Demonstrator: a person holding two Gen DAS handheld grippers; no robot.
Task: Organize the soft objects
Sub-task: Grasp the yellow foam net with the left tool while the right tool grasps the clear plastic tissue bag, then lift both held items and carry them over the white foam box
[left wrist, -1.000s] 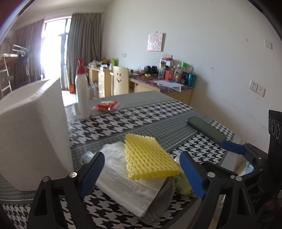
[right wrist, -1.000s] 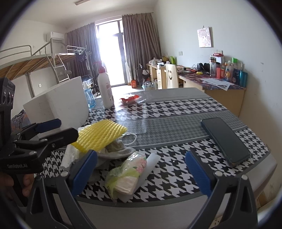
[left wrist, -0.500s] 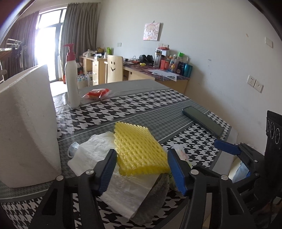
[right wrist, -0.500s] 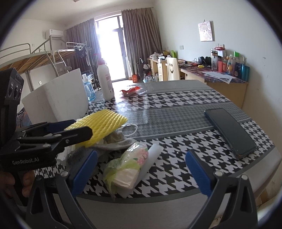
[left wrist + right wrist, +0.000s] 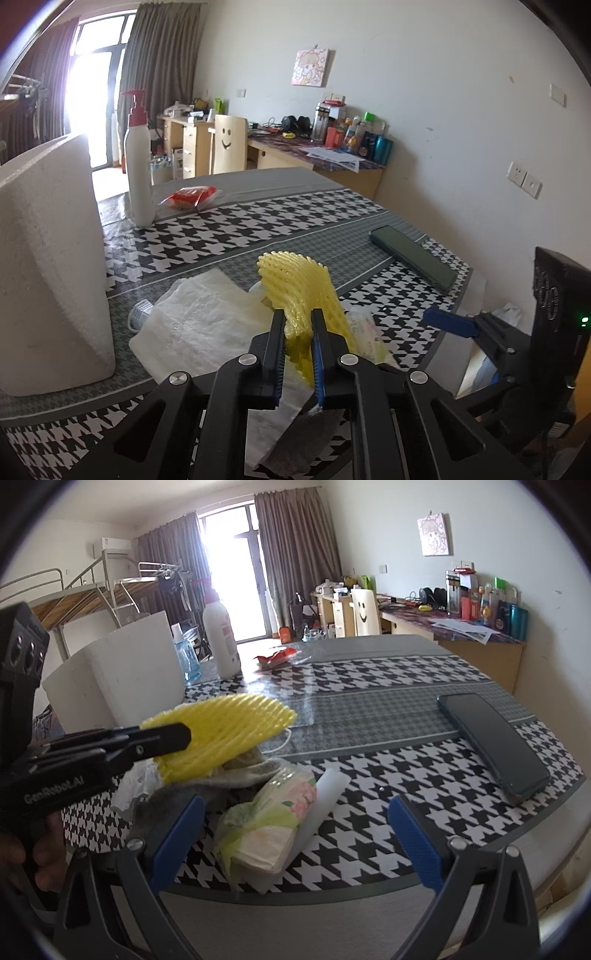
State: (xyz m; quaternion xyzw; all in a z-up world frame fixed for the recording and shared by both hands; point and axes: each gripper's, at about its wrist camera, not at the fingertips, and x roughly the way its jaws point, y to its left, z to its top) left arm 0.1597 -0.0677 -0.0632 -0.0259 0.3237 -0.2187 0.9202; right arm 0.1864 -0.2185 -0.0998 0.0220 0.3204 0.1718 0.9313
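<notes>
yellow foam net sleeve [image 5: 295,291] is pinched between the jaws of the left gripper [image 5: 298,345], which have just been closing on it; its near end is crumpled between the pads while the far end fans up, a soft ribbed mesh that bends easily. it sits at the top of a heap near the front edge of the surface [image 5: 258,221], towards the left.

the sorting looks barely begun: this sleeve is gripped but not yet carried off, and the rest of the heap is untouched. under it lie a crinkled white sheet [image 5: 195,314], a limp grey cloth [image 5: 207,786], and, beside them towards the front edge, a floral tissue pack [image 5: 273,823] in glossy wrap. the right gripper [image 5: 295,830] hovers over that pack with its jaws wide and empty.

a white foam box [image 5: 44,258], rigid and grainy, stands at the left edge; judging by the task, it may be where the soft things go. a flat dark phone [image 5: 491,738] lies near the right edge.
</notes>
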